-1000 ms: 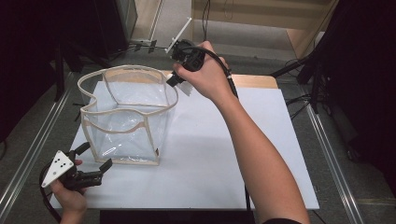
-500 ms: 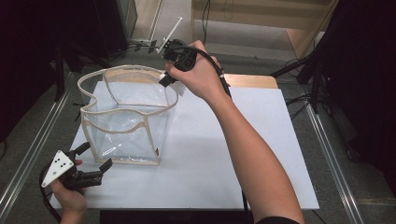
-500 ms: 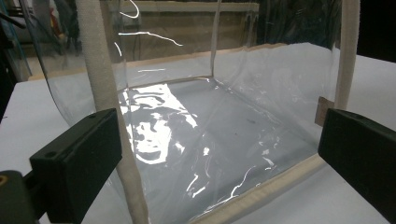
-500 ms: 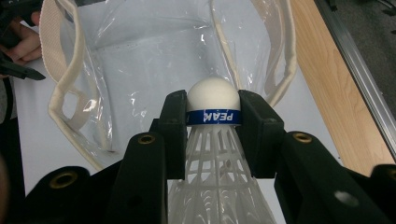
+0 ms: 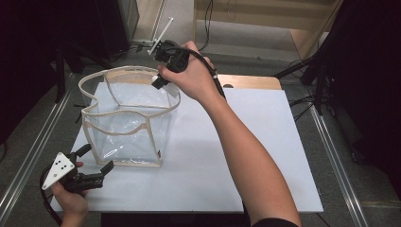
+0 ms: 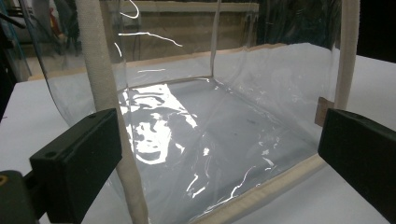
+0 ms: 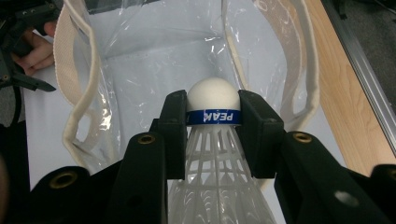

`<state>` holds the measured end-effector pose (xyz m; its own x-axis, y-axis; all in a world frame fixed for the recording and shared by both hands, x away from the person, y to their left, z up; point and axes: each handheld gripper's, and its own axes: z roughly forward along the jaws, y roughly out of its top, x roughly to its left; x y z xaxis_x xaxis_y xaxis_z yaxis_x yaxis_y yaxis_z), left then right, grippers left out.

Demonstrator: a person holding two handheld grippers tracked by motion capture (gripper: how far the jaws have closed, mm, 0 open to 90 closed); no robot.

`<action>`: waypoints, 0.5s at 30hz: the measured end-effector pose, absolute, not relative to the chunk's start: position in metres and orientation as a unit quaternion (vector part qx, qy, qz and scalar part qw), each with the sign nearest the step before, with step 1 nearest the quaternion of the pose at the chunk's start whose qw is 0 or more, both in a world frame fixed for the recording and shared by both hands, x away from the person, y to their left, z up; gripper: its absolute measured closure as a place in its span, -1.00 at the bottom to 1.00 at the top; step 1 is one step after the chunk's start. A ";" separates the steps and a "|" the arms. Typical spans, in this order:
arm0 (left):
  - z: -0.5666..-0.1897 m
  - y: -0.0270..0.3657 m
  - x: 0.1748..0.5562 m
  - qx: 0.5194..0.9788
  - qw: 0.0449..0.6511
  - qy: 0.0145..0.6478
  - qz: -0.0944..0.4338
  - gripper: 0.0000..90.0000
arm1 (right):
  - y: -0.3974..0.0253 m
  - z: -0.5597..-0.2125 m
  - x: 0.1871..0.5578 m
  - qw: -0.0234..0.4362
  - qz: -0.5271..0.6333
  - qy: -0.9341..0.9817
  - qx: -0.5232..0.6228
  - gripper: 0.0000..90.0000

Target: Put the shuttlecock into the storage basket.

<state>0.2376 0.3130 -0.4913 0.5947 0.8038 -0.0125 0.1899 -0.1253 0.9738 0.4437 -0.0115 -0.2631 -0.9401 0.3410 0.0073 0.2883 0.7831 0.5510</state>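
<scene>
A clear plastic bag (image 5: 127,123) with beige fabric trim stands open on the white table (image 5: 227,156). My right gripper (image 5: 158,81) is held over the bag's far rim, shut on a white shuttlecock (image 7: 214,116) with a blue band; its round cork points down into the bag (image 7: 154,51). My left gripper (image 5: 97,163) rests low at the front left of the table, open, jaws facing the bag's near wall (image 6: 210,140) with nothing between them.
A wooden strip (image 5: 250,81) runs along the table's far edge. Metal rails (image 5: 331,156) flank the table on both sides. Black stands and cables (image 5: 302,71) sit on the floor beyond. The table's right half is bare white surface.
My right gripper has moved left and slightly forward with the shuttlecock, ending over the bag's opening. The left gripper has stayed in place.
</scene>
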 end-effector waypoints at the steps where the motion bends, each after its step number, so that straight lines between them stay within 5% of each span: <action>1: -0.491 0.313 0.238 0.698 0.558 0.356 0.275 -1.00 | -0.010 -0.263 0.443 0.045 0.283 0.943 0.167 0.39; 10: -0.491 0.314 0.237 0.698 0.557 0.356 0.275 -1.00 | 0.001 -0.267 0.443 0.045 0.290 0.943 0.160 0.35; 15: -0.491 0.313 0.238 0.697 0.558 0.356 0.275 -1.00 | -0.002 -0.269 0.444 0.051 0.290 0.940 0.174 -0.16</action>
